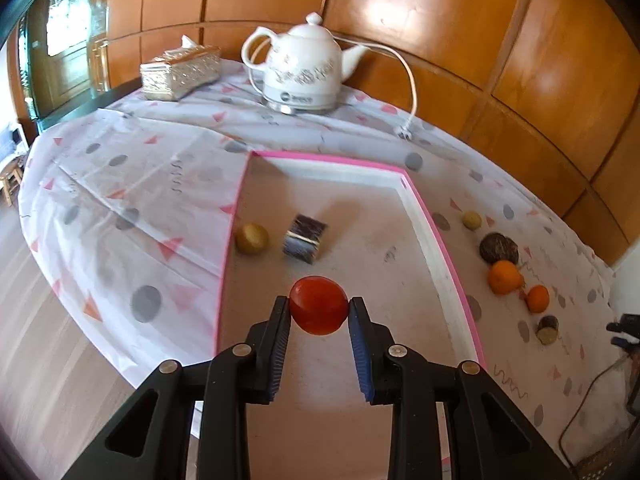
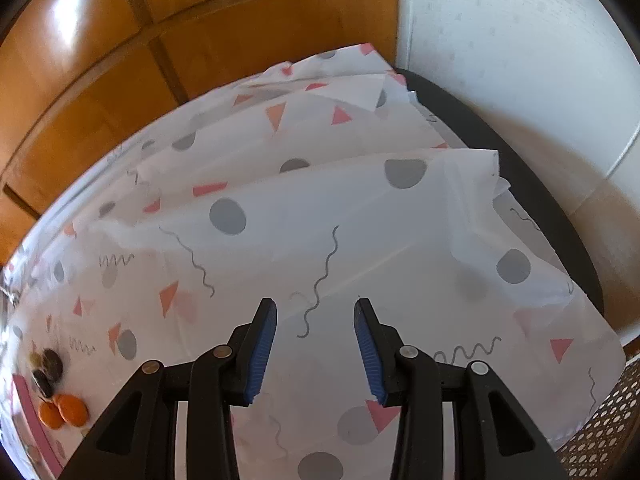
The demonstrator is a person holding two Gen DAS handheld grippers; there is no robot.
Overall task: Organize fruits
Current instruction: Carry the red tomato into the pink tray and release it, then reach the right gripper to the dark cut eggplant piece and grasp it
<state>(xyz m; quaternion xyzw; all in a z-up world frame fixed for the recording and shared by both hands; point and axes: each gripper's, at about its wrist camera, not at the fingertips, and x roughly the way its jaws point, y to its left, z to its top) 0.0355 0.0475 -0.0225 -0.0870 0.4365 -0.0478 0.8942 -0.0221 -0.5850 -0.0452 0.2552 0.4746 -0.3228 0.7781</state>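
A tabletop draped in a white cloth printed with grey dots, pink triangles and squiggles carries a shallow pink-rimmed tray, which lies directly beneath the left jaws and runs on ahead of them. Far beyond the jaws, at the back of the cloth, stand a white kettle on its base and, to its left, a patterned tissue box; the kettle's white cord trails to a plug on the cloth. Right of the jaws, outside the tray, two oranges rest near a small yellowish fruit and dark round pieces.
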